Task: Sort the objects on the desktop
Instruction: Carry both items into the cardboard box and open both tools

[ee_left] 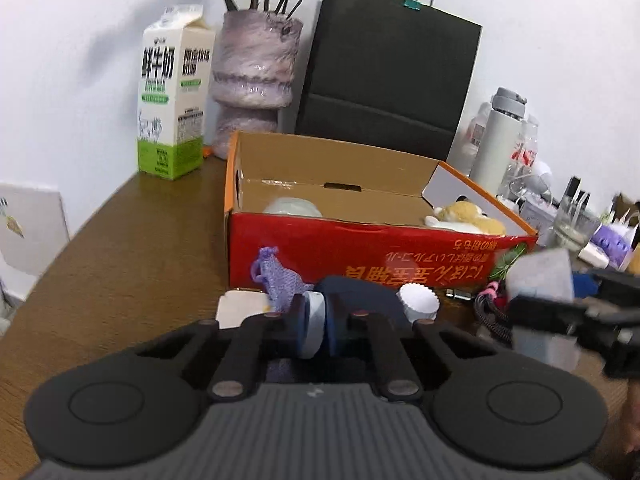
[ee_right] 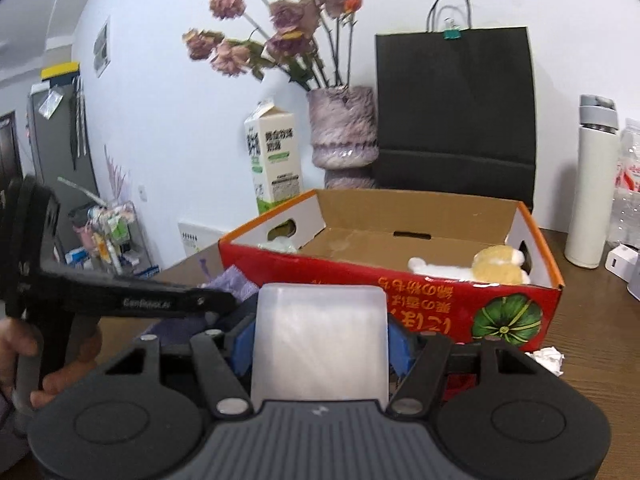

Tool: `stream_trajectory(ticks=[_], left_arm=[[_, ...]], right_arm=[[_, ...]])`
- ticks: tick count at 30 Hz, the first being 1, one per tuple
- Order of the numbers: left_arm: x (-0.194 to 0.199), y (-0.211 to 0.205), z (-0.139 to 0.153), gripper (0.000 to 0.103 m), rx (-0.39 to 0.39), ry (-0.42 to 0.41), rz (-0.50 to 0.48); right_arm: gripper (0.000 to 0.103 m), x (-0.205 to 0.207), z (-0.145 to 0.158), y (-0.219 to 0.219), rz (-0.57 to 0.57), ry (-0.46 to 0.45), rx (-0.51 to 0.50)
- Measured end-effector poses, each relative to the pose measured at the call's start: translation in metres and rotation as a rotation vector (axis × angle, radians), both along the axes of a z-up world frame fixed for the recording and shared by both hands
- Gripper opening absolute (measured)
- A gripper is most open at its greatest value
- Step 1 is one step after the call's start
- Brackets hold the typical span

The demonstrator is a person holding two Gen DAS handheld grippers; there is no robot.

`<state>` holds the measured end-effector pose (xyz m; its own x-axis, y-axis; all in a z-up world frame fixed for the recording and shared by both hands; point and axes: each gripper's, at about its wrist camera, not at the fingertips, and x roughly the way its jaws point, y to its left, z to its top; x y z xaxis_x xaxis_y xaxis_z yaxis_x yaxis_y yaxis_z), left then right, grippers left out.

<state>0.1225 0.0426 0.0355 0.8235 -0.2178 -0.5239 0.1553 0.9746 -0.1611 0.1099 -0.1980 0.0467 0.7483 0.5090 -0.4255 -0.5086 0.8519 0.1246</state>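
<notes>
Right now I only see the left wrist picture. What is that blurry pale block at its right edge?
Observer: A frosted plastic box, clamped between the blue pads of the right gripper.
Operator: Is anything lying beside the red carton on that side?
Observer: A crumpled white paper lies on the table by the right front corner of the red carton.
Operator: What grows from the vase?
Observer: The vase holds wilted pinkish roses.

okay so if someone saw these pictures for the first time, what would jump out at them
Probably the red cardboard box mid-desk, open, with a yellow plush toy at its right end. In front, the right tongs grip a frosted plastic container, and the left tongs pinch a small white disc.
</notes>
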Motion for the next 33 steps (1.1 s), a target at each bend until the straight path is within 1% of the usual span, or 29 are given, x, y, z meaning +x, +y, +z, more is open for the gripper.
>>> stream_trajectory(ticks=[2,4,5,7,9,11,13,16,18,21,23,25,27,28,30,33], left_arm=[[-0.003,-0.004,0.002,0.011,0.015,-0.010,0.004],[-0.005,-0.005,0.005,0.011,0.014,-0.010,0.015],[-0.007,-0.004,0.007,0.011,-0.002,-0.016,0.012],[-0.013,-0.003,0.013,0.011,-0.019,-0.065,0.007],[-0.017,-0.001,0.020,0.011,-0.037,-0.107,0.014],[-0.019,0.002,0.027,0.011,-0.079,-0.129,0.014],[-0.018,0.004,0.035,0.011,-0.099,-0.147,0.028],[-0.010,0.006,0.050,0.011,-0.108,-0.152,0.059],[0.002,0.008,0.064,0.011,-0.119,-0.161,0.072],[0.032,0.011,0.090,0.011,-0.153,-0.160,0.054],[0.062,0.008,0.106,0.011,-0.151,-0.139,0.048],[0.096,0.006,0.117,0.011,-0.150,-0.108,0.065],[0.136,0.001,0.118,0.011,-0.128,-0.046,0.061],[0.156,0.000,0.114,0.011,-0.120,-0.005,0.068],[0.193,-0.004,0.096,0.011,-0.085,0.077,0.087],[0.229,-0.005,0.061,0.011,-0.036,0.186,0.114]], right_arm=[[0.063,-0.001,0.002,0.000,-0.010,-0.012,0.014],[0.063,-0.002,0.004,-0.003,-0.026,-0.024,0.031],[0.063,-0.003,0.004,-0.005,-0.035,-0.027,0.040],[0.063,-0.003,0.004,-0.009,-0.056,-0.032,0.056],[0.063,-0.002,0.002,-0.009,-0.085,-0.037,0.043],[0.063,0.001,0.000,-0.010,-0.111,-0.038,0.036],[0.063,0.001,0.001,-0.013,-0.118,-0.042,0.059],[0.063,-0.001,0.012,-0.020,-0.142,-0.066,0.092],[0.063,0.006,0.024,-0.026,-0.166,-0.069,0.086],[0.063,0.026,0.050,-0.037,-0.202,-0.077,0.103],[0.063,0.046,0.071,-0.041,-0.219,-0.084,0.107],[0.063,0.076,0.090,-0.041,-0.228,-0.083,0.094],[0.063,0.116,0.102,-0.041,-0.243,-0.046,0.084],[0.063,0.141,0.104,-0.039,-0.260,-0.023,0.080],[0.063,0.180,0.101,-0.031,-0.289,0.004,0.029],[0.063,0.235,0.079,-0.017,-0.348,0.063,-0.069]])
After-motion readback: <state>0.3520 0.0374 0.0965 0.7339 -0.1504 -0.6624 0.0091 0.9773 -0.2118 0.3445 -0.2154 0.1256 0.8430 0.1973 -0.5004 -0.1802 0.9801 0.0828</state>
